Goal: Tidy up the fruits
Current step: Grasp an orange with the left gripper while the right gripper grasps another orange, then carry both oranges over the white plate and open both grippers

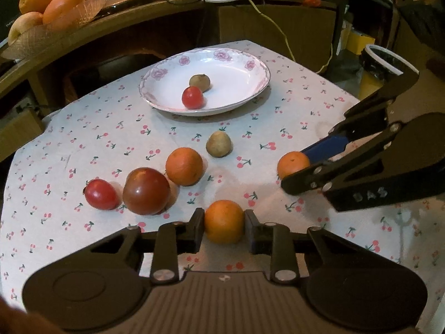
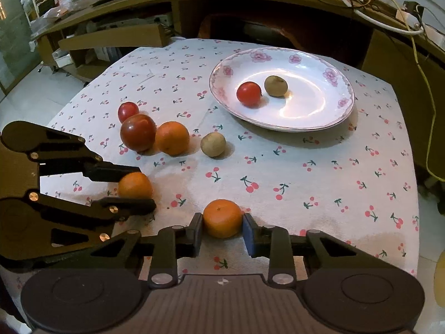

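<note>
Here, left gripper clamping round orange, stem end unseen

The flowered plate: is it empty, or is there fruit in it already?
Not empty. The plate holds a small red tomato and a brownish-green fruit, side by side; the other fruit lies on the tablecloth.

Indoor light, warm and moderate; tablecloth well lit, surroundings dim. Shelf recess behind table near black in both views. Glare patch on plate in right wrist view; softer sheen on same plate in left wrist view. Small highlights on tomatoes. Soft shadows fall right of fruit on cloth. Strong fisheye bending: desk edge curves, dark vignette at corners. Centre fairly sharp; edges smeared, background clutter soft. Slight colour noise in dark areas.
</note>
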Available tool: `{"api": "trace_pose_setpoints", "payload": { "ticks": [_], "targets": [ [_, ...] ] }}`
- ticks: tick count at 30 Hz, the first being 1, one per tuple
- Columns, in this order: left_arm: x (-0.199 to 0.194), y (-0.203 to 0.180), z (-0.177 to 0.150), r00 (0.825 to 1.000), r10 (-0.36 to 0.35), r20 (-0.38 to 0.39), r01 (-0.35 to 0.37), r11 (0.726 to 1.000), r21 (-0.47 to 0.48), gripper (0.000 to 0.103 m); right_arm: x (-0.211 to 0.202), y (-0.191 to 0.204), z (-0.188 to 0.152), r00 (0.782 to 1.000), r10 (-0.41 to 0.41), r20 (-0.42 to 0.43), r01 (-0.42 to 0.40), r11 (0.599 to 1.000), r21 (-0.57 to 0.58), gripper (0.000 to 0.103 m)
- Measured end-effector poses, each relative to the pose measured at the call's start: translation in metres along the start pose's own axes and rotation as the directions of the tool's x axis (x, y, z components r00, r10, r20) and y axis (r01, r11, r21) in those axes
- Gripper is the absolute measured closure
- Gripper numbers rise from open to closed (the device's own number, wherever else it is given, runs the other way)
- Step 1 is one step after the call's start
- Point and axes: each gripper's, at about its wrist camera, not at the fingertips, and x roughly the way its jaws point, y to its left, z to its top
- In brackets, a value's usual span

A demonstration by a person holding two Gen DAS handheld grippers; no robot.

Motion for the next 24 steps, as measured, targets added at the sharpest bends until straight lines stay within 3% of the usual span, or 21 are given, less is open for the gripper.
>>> {"api": "trace_pose_setpoints", "payload": {
  "ticks": [12,24],
  "targets": [
    [-0.005,0.005,0.022,0.999,0.029,0.04,-0.028,0.999,-0.033,0.069,-0.006,0.004,0.01,1.0,0.008,0.025,-0.009,1.0,0.018,0.073],
    [0.001,0.012,0.058,0.995,0.06,0.084,-0.057,0.998,-0.037,0.069,-0.017,-0.009,0.034,0.994,-0.048,0.101,0.04,0.996,0.081,0.072]
  ]
}}
